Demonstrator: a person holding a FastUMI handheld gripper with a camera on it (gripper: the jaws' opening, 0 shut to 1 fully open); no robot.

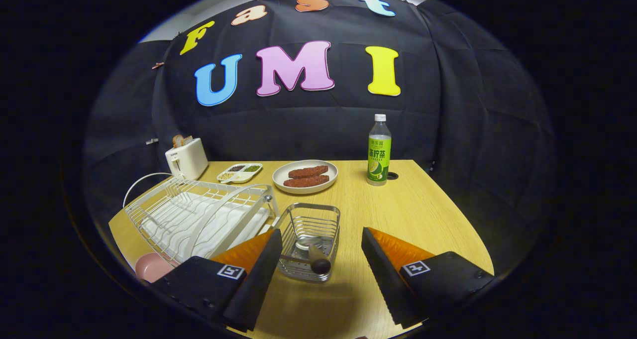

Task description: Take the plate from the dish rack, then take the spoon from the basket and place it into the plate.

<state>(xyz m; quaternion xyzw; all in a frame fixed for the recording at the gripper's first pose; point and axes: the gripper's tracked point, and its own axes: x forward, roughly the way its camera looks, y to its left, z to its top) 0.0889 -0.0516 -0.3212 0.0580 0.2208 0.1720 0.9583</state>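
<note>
Gripper [321, 259]: one, hand-held, fingers spread wide, nothing between them, clear of the table.

Basket [309, 229]: one, wire, standing just ahead of the fingers and partly between their tips, closer to the left finger.

Spoon [312, 255]: one, lying in the basket; bowl toward the far end, dark knobbed handle end at the near wall. Long axis runs near to far, roughly in line with the fingers, so the open gap lies across the handle. Straight ahead and slightly down from the gripper; judged the next thing to be taken.

Pink plate [152, 268]: one, at the near left, just beside the left finger and in front of the near corner of the rack; partly hidden. Judged to be the task's plate, out of the rack, but not certain. Well to the left of the basket.

Dish rack [194, 212]: one, white wire, left of the basket and touching or nearly touching it; no dishes seen in it.

White plate [304, 176]: one, beyond the basket, holding two reddish-brown oblong pieces.

Divided tray [240, 172]: one, far left of the white plate.

Toaster [186, 158]: one, far left, cord attached.

Bottle [379, 151]: one, upright, far right.

Table [423, 214]: one, wooden.
</note>
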